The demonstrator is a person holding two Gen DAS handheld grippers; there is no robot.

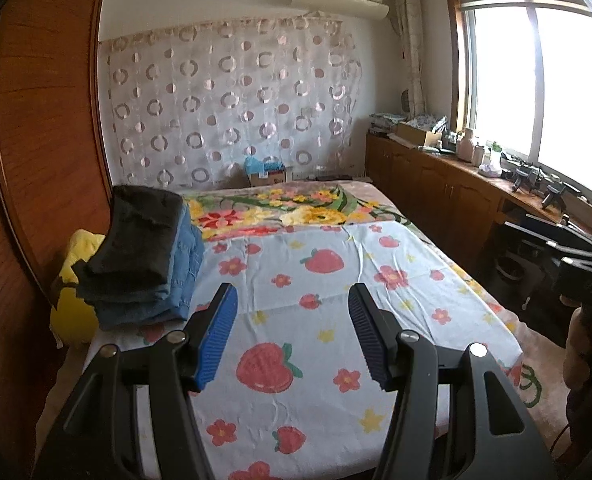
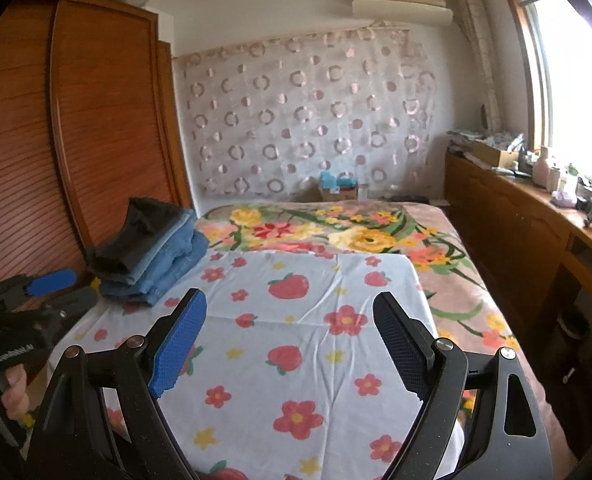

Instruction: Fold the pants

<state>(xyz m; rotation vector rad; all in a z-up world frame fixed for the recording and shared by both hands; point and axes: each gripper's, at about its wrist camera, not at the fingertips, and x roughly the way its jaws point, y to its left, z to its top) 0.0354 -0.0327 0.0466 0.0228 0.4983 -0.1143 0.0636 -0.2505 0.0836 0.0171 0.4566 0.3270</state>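
A stack of folded pants (image 1: 144, 256) lies at the left side of the bed, dark grey ones on top of blue jeans. It also shows in the right wrist view (image 2: 152, 248). My left gripper (image 1: 292, 300) is open and empty, held above the strawberry-print sheet (image 1: 336, 280), just right of the stack. My right gripper (image 2: 290, 308) is open and empty above the same sheet (image 2: 316, 320). The left gripper also shows at the left edge of the right wrist view (image 2: 52, 292), open, held in a hand.
A wooden wardrobe (image 1: 36, 140) stands left of the bed. A yellow cushion (image 1: 76, 280) sits behind the stack. A floral blanket (image 1: 288, 208) covers the far bed. A low wooden cabinet (image 1: 436, 176) with clutter runs under the window at right.
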